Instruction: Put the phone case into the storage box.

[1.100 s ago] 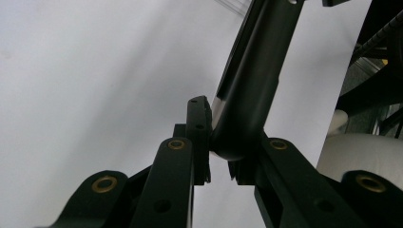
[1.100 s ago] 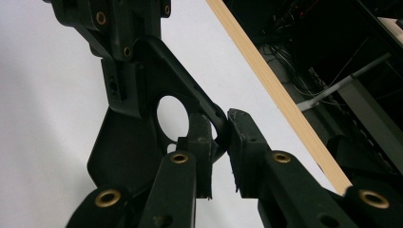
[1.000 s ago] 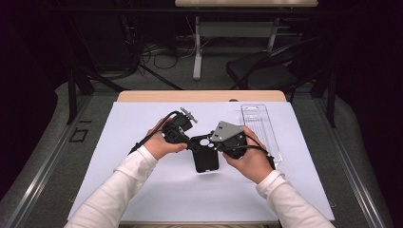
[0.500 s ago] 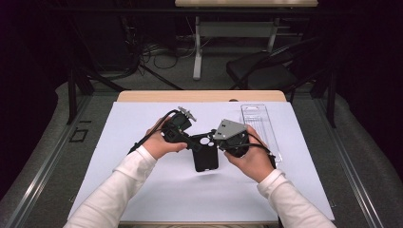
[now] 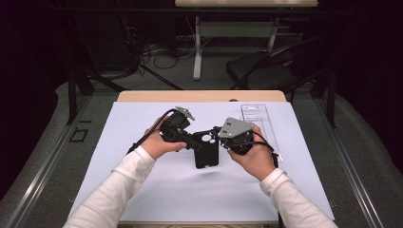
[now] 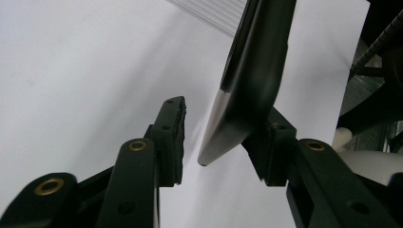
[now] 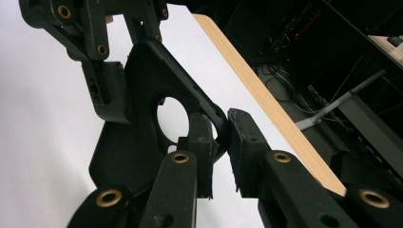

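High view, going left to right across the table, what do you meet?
Left hand → left gripper → black phone case → right gripper → right hand → clear plastic tray.

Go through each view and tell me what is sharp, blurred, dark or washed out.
High view: white table cover evenly lit, room behind very dark, phone case casts a faint shadow. Left gripper view: case edge soft with a pale sheen near its corner, cover nearly blown white. Right gripper view: fingers and case fairly sharp, background dim.
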### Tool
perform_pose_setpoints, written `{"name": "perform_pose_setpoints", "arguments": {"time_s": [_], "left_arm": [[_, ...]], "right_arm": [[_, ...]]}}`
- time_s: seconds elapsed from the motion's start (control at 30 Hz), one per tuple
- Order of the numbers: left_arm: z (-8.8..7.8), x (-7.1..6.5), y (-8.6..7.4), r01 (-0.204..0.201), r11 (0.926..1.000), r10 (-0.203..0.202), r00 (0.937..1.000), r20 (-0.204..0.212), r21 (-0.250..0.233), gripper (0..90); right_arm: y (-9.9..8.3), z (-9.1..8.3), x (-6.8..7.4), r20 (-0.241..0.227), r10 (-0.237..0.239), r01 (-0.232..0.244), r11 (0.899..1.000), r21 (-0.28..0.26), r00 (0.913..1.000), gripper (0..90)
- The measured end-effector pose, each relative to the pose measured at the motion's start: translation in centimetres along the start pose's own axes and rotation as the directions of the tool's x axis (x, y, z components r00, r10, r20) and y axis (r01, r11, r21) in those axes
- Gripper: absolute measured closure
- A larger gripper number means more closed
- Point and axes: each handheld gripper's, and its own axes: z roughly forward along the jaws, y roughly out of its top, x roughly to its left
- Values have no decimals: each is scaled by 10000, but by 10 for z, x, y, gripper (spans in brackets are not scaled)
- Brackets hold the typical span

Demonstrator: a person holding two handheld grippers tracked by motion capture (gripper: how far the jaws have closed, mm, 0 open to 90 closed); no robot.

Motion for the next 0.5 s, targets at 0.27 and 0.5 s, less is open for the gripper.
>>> {"name": "perform_pose_setpoints", "arguments": {"time_s": [0.27, 0.5], "left_arm": [[-4, 0, -3, -237, 9994, 232, 9996, -180, -266, 565], [-10, -1, -7, -398, 9971, 376, 9987, -346, -654, 530]], "right_arm": [[-2, -2, -4, -35, 83, -84, 9995, -305, 10000, 806], [-5, -4, -8, 43, 172, -169, 9986, -500, 9998, 806]]}}
